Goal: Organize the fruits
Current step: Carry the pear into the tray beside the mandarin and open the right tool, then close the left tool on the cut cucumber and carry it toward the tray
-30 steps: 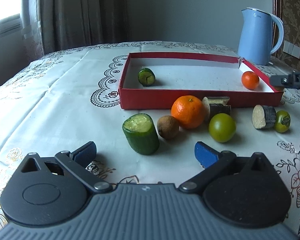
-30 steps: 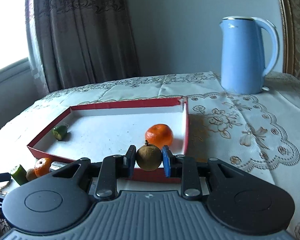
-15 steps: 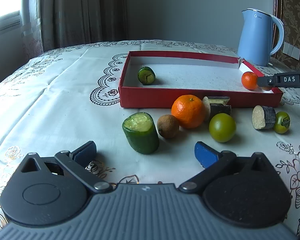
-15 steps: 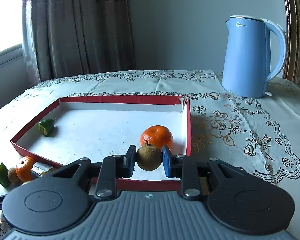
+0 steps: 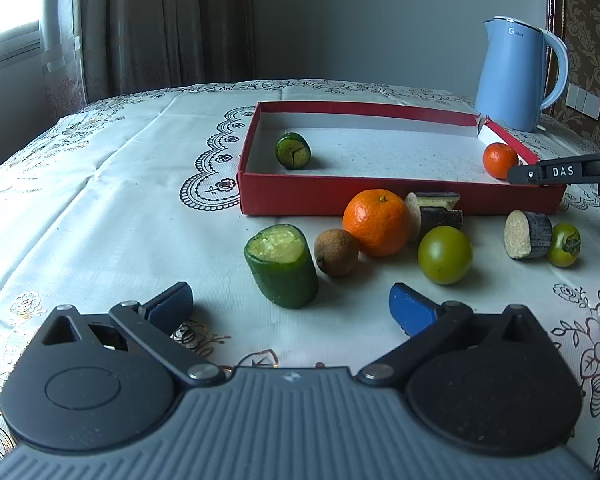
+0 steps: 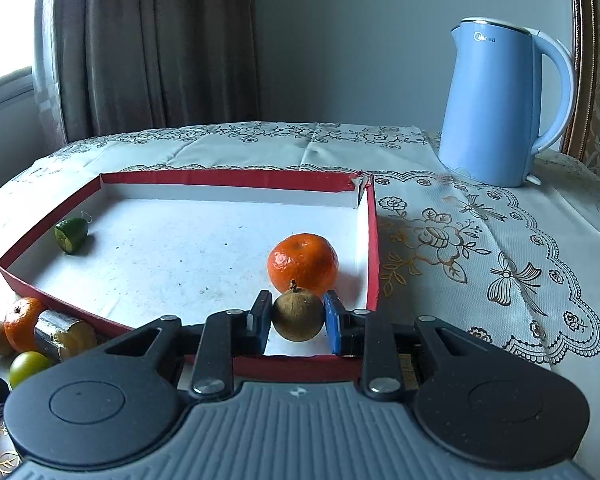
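Right gripper (image 6: 298, 320), fingers clamped on a brown fruit (image 6: 298, 315) above the tray's (image 6: 374, 248) near right corner beside the orange (image 6: 302, 265); lower before releasing; left gripper (image 5: 290, 310) fingers apart, empty.

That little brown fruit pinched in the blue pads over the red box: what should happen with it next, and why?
Probably lower it a little and open the pads. The right gripper is shut on the brown fruit, already past the near wall of the red box, just in front of the small orange. White floor shows right under it, so it could land beside the orange.
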{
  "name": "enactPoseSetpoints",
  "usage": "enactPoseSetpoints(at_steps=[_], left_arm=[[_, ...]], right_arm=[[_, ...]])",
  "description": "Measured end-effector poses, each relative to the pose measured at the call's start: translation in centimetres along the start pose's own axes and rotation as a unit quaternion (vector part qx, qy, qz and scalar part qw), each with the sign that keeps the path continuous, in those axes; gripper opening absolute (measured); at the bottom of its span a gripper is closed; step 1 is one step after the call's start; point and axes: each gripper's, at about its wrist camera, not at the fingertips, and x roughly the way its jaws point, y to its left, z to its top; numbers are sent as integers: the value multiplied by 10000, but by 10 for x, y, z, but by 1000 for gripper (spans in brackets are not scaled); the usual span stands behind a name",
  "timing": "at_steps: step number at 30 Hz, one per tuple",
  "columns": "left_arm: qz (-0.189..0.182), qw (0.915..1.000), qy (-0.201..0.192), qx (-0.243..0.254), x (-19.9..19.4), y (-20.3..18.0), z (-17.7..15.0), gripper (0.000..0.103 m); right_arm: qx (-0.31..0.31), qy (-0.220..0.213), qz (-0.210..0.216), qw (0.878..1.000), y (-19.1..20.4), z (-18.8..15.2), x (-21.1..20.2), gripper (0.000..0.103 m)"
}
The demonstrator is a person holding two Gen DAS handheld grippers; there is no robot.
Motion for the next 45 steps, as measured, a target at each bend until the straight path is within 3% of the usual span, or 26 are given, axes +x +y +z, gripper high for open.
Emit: enactPoseSetpoints(at_steps=[12, 24, 41, 45], left_arm=[[-2, 10000, -1, -2, 0, 0, 0, 103], [-6, 10000, -3, -5, 0, 0, 0, 103], [222, 9996, -53, -154, -5, 16, 7, 103], [256, 9997, -54, 18, -1, 17, 11, 93]], right_arm=[[128, -13, 63, 9999, -4, -1, -3, 29], [319, -686, -46, 9971, -11, -15, -43, 59], [419, -934, -307, 9943, -22, -25, -58, 63], [411, -932, -323, 9943, -22, -24, -58, 64]])
